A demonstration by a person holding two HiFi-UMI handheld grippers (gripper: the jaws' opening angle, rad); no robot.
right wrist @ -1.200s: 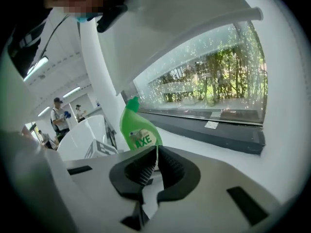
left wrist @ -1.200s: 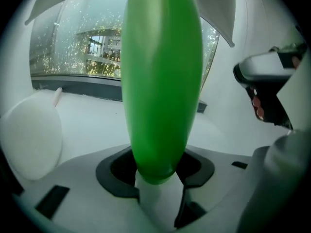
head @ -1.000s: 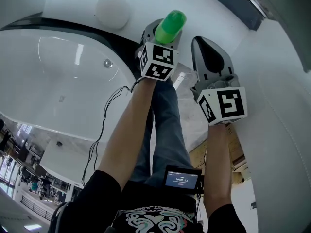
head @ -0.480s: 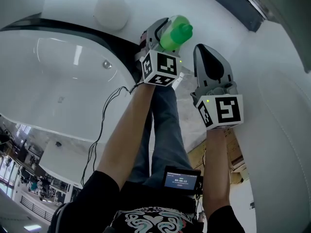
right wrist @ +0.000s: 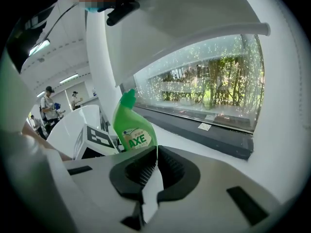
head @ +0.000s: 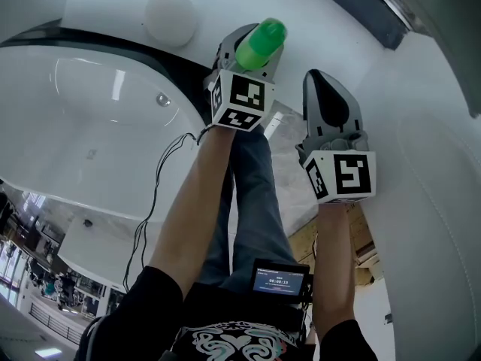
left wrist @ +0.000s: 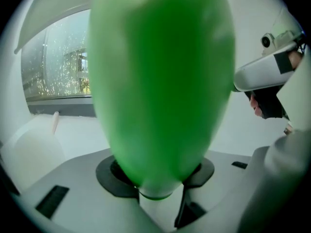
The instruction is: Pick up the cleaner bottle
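Note:
The green cleaner bottle is held off the white surface, with my left gripper shut on its body. In the left gripper view the bottle fills the picture between the two jaws, which stand wide around it. The right gripper view shows the same bottle upright, label facing the camera, beside the left gripper's marker cube. My right gripper hovers just right of the bottle. Its ribbed pads meet with nothing between them.
A white round ball-shaped object on a pink stem stands at the back left. A big white basin with a black rim lies to the left. A dark window ledge runs behind. A white curved wall closes the right side.
My left gripper has risen a little with the bottle, whose top swung right and came back. The right gripper has hardly moved.

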